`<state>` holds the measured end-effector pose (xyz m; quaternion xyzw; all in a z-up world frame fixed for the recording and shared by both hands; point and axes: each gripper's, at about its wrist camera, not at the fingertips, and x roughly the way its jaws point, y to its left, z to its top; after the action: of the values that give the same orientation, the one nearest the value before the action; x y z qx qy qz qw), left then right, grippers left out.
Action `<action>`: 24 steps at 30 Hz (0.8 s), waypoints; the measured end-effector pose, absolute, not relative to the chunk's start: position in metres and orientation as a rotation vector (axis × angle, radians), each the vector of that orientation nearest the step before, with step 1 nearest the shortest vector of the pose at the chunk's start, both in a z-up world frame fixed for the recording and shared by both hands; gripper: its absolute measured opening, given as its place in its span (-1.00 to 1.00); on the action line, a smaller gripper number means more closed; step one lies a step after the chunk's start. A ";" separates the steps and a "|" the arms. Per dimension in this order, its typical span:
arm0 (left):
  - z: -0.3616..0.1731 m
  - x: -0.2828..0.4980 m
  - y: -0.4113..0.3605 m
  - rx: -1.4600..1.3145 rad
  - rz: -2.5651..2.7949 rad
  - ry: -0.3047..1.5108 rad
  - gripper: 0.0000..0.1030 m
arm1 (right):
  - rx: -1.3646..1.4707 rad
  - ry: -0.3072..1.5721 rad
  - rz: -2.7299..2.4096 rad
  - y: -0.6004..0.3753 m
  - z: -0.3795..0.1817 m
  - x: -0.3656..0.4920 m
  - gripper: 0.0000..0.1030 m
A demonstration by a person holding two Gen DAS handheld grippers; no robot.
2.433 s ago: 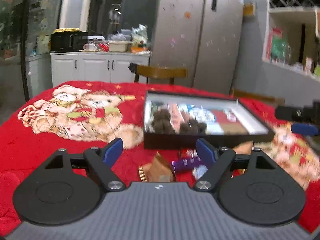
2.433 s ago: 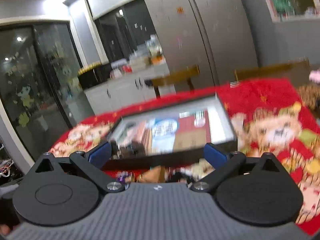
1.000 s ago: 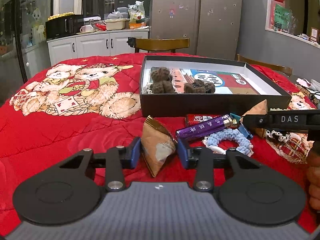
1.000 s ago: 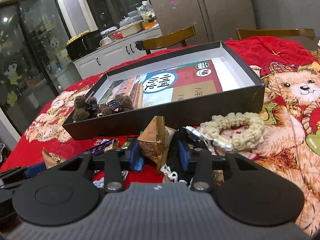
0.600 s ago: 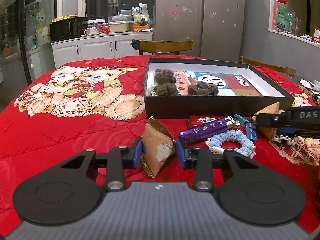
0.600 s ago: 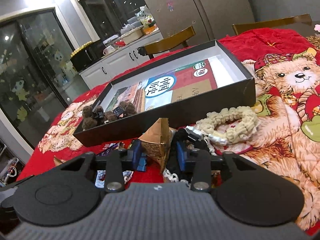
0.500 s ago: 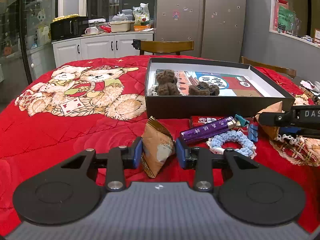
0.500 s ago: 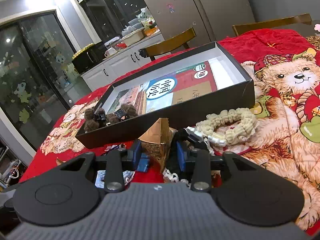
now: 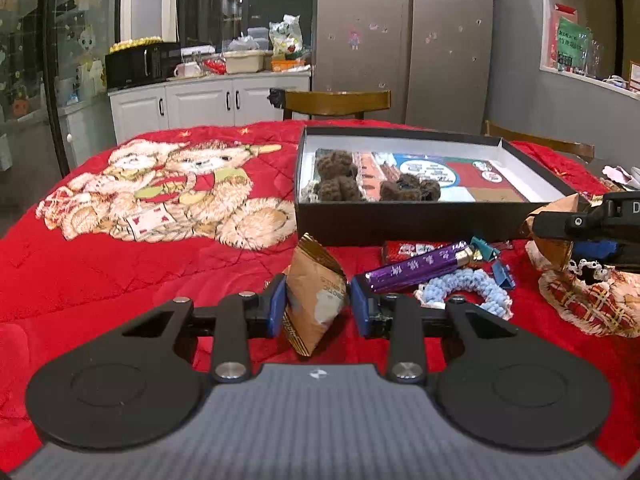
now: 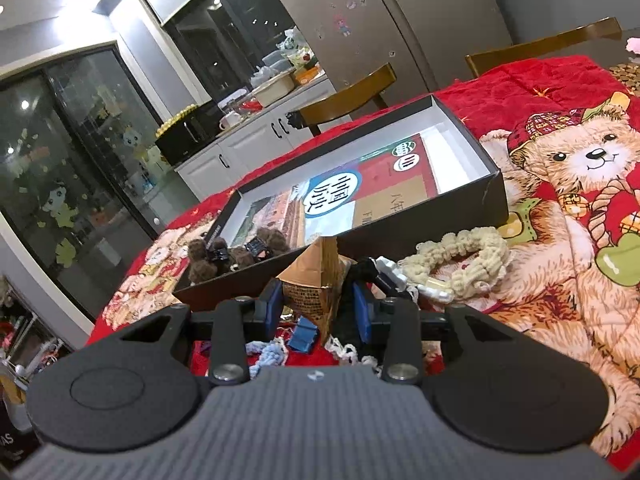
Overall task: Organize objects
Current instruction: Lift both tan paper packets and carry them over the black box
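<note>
Packets of brown foil are the matter here, one in each hand-held gripper. The left hand-held gripper (image 9: 318,307) has its jaws narrow and pressed on the left packet (image 9: 314,298), which stands on edge between the pads, its long axis running up and away from the hand-held gripper and its lower corner near the red bear-print cloth (image 9: 120,264) over the counter. The right hand-held gripper (image 10: 316,307) likewise clamps the right packet (image 10: 316,280), a pyramid-shaped one with its peak pointing upward.

What the coming move turns on, I judge, is the black box (image 9: 420,222), which lies straight ahead of both hand-held grippers and just beyond the loose things: its near wall stands between each packet and the open tray. For the right hand-held gripper the wall is just past the packet's peak; for the left it lies somewhat farther, past a purple tube (image 9: 416,266) and blue knitted ring (image 9: 464,290) to its right. Each packet would need lifting over that wall. Brown knitted toys (image 9: 340,176) already sit in the box's near left corner.
</note>
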<state>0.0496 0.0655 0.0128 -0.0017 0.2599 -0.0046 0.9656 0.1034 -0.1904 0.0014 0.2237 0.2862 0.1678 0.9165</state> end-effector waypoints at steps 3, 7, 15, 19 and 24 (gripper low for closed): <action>0.017 0.045 0.064 -0.002 -0.013 0.500 -0.24 | 0.479 0.588 0.366 -0.190 0.002 0.102 -0.21; 0.023 0.042 0.064 -0.016 -0.022 0.483 -0.24 | 0.479 0.559 0.394 -0.187 0.008 0.096 -0.21; 0.025 0.039 0.064 -0.020 -0.014 0.483 -0.24 | 0.472 0.531 0.448 -0.178 0.015 0.087 -0.21; 0.024 0.041 0.063 -0.007 0.011 0.497 -0.24 | 0.462 0.511 0.465 -0.173 0.022 0.083 -0.21; 0.032 0.046 0.067 -0.055 0.036 0.556 -0.24 | 0.447 0.479 0.477 -0.169 0.032 0.080 -0.21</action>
<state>0.0459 0.0669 0.0315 -0.0273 0.2743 0.0178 0.9611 0.0798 -0.1694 0.0323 0.2176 0.2332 0.2321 0.9189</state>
